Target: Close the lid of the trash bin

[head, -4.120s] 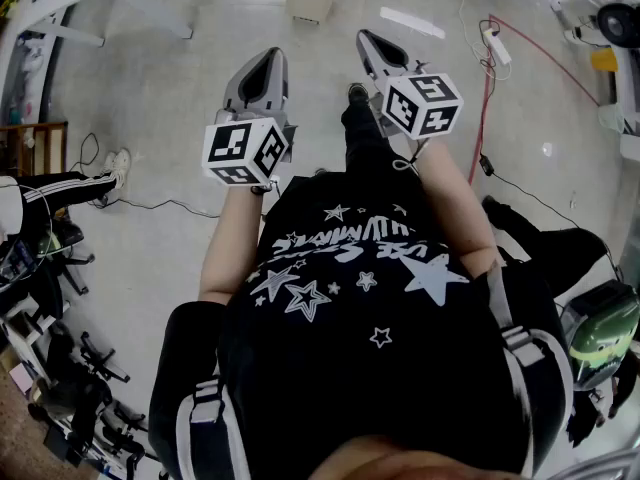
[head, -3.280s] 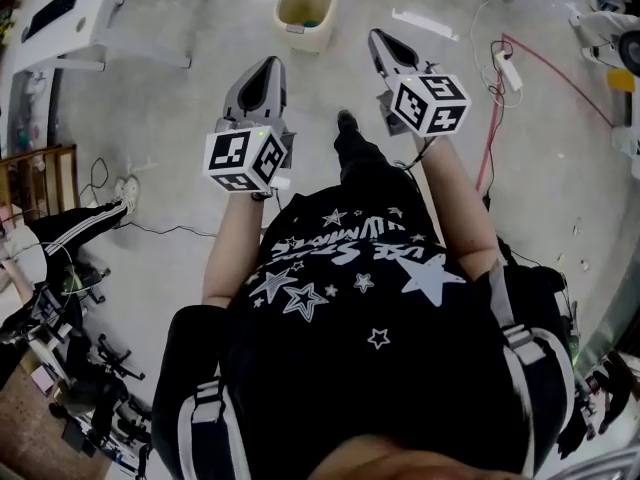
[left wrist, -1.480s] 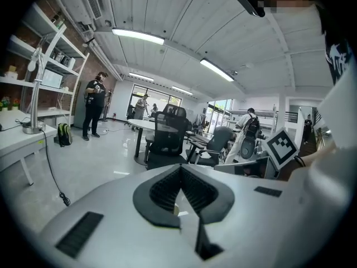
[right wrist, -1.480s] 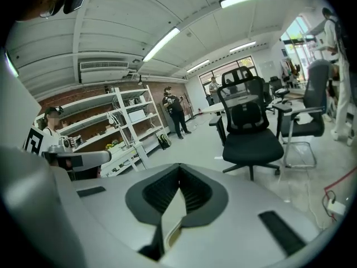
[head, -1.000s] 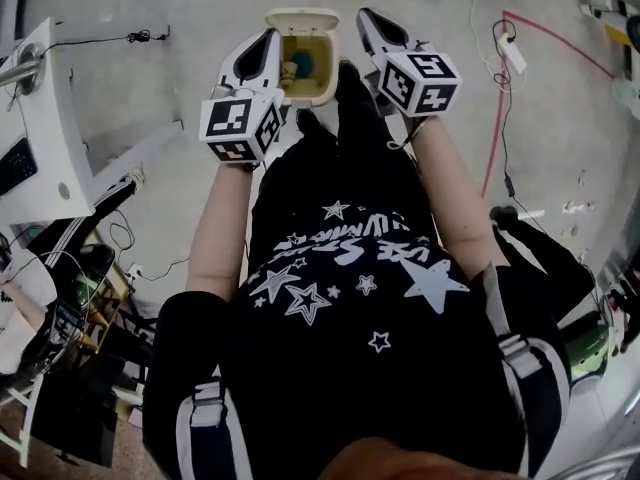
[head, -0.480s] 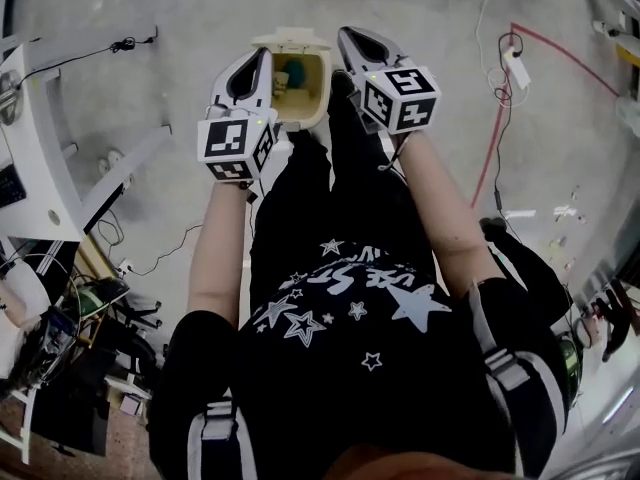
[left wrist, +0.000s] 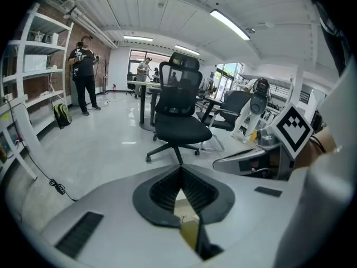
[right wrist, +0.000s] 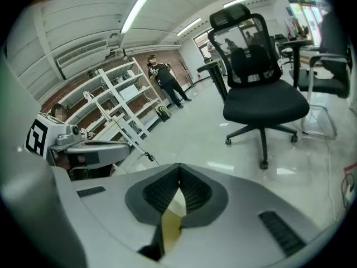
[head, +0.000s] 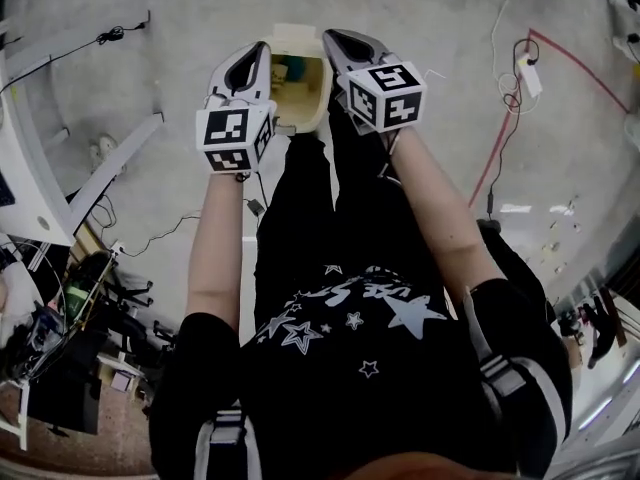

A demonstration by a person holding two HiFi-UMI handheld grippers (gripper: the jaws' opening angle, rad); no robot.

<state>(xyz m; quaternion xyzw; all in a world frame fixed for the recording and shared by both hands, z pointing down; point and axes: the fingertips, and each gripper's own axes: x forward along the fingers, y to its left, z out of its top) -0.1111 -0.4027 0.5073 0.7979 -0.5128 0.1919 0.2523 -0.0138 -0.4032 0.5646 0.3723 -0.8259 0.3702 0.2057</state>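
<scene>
The trash bin point(head: 303, 116) is standing open on the bare concrete floor point(head: 150, 18). The left gripper point(head: 260, 50) and right gripper point(head: 330, 38) are hovering either side of it. Both have their jaws pressed together and empty, probably so they can push down the raised lid point(head: 292, 32).

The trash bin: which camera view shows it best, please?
The head view. It looks straight down into the open trash bin, so its mouth and cream walls are plain between the two grippers. The left gripper view and the right gripper view each show only a thin cream sliver low in the frame, apparently part of its wall.
</scene>
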